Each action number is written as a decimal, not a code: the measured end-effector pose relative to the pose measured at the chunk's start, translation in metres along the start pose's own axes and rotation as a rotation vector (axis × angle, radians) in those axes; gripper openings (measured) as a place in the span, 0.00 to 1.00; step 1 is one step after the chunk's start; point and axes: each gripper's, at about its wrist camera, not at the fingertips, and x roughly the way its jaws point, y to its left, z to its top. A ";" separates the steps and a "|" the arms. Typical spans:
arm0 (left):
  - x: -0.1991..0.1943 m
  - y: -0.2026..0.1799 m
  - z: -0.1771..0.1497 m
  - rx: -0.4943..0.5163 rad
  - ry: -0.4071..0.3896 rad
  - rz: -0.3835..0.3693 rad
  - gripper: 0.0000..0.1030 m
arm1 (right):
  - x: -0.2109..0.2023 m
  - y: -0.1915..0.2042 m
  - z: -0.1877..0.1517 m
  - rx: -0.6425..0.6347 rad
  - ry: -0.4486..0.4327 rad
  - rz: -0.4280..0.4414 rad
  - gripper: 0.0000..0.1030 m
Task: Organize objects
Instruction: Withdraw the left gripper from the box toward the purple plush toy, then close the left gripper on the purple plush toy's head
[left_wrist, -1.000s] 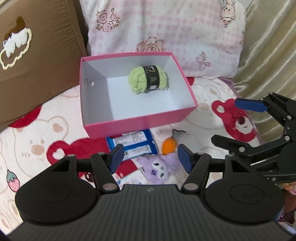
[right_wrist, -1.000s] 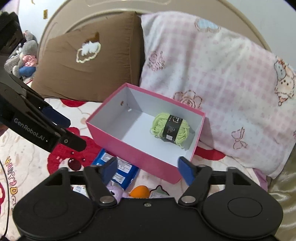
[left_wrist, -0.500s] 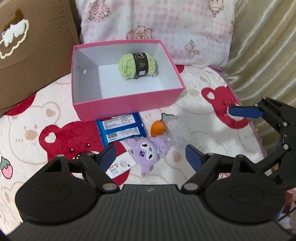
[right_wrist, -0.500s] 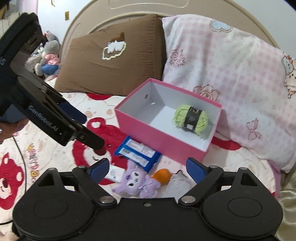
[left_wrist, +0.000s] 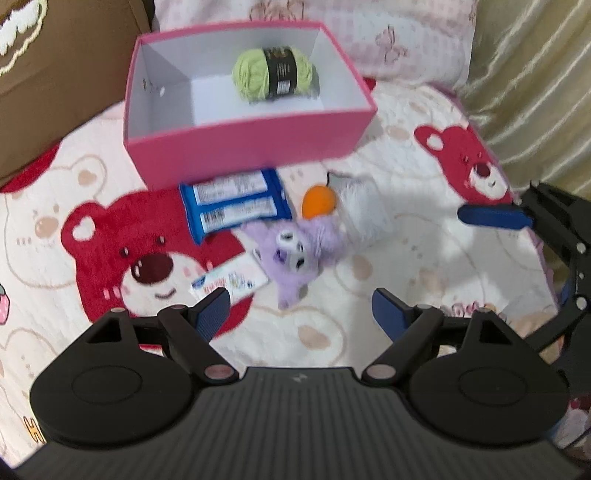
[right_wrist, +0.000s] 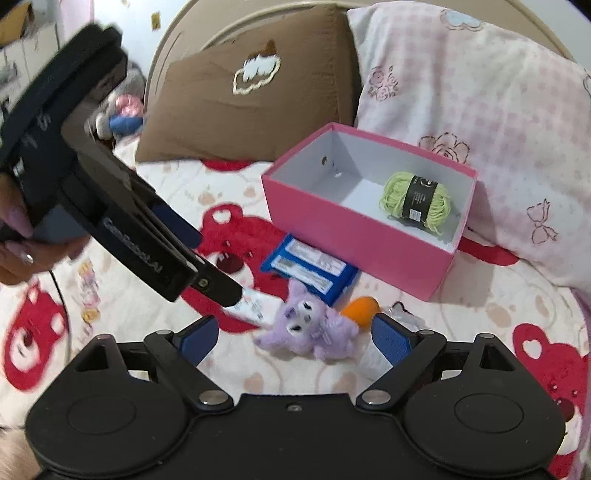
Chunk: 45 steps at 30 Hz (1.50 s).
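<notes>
The left gripper (left_wrist: 301, 314) has its blue-padded jaws spread wide with nothing between them, having just been opening; it hangs over the bear-print blanket (left_wrist: 406, 258), its left pad just over the small white printed sachet (left_wrist: 231, 282), whose long axis runs up to the right. Bare blanket lies under and to the right of the jaws, up to the drop at the bed's right edge beside the beige satin curtain (left_wrist: 535, 92). The right gripper (right_wrist: 293, 341) is likewise spread and empty, its jaws also having just been opening, with open blanket between the pads and the fluffy purple plush toy (right_wrist: 310, 326) just beyond them. In the left wrist view the plush lies face up, head toward the camera, its body running up to the right. Touching it on the far side are a small orange ball-shaped object (left_wrist: 318, 202) and a crumpled clear wrapper (left_wrist: 364, 218). The flat blue snack packet (left_wrist: 234, 206) with two white label strips lies with its long axis parallel to the near wall of the open pink cardboard box (left_wrist: 247, 147), nearly touching it; its print is too blurred to read. Inside the box, toward its back right, a lime-green yarn ball (left_wrist: 273, 74) with a black paper band lies on its side, long axis left to right. Behind stand a brown cushion (right_wrist: 240, 92) and a pink checked pillow (right_wrist: 461, 92). Seen from the right wrist, the left gripper's side carries white lettering, blurred, apparently "GenRobot.AI".
</notes>
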 end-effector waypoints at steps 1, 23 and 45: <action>0.004 0.000 -0.003 -0.005 0.009 -0.008 0.81 | 0.002 0.002 -0.004 -0.014 0.000 -0.007 0.90; 0.073 0.010 -0.020 -0.154 -0.151 -0.030 0.81 | 0.092 -0.014 -0.065 0.041 -0.017 0.016 0.89; 0.112 0.026 -0.023 -0.215 -0.300 -0.014 0.62 | 0.158 -0.046 -0.046 0.231 0.098 0.102 0.89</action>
